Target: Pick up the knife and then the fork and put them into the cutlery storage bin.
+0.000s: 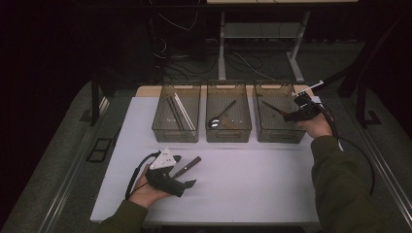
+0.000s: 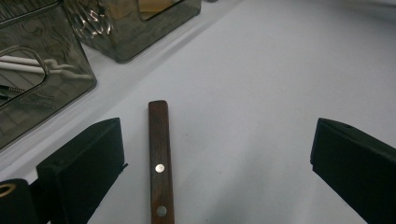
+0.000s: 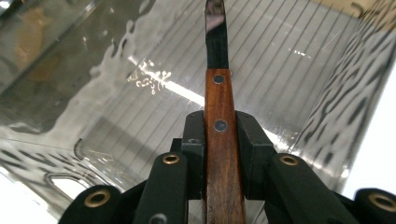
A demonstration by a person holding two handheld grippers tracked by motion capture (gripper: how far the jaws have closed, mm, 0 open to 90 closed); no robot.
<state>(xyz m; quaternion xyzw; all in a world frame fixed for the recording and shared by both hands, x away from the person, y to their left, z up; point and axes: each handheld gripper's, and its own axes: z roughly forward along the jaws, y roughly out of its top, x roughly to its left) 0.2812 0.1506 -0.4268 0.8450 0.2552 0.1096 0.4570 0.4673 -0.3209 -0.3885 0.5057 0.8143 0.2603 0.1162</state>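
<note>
My right gripper (image 3: 222, 122) is shut on the wooden handle of a knife (image 3: 219, 93). Its blade points down into the rightmost clear bin (image 3: 116, 116). From the high view, this gripper (image 1: 297, 112) hovers over the right bin (image 1: 278, 136) with the knife (image 1: 271, 107) slanting inside it. A second wooden-handled knife (image 1: 193, 162) lies on the white table near the front left. My left gripper (image 2: 217, 140) stands open around that handle (image 2: 160, 158), which lies nearer the left jaw and touches neither. In the high view the left gripper (image 1: 183, 172) rests low on the table.
Three clear bins line the back of the white table (image 1: 243, 184). The left bin (image 1: 176, 132) holds chopsticks and the middle bin (image 1: 228, 134) holds a spoon. A black cable trails from each gripper. Table legs and cables stand behind in the dark.
</note>
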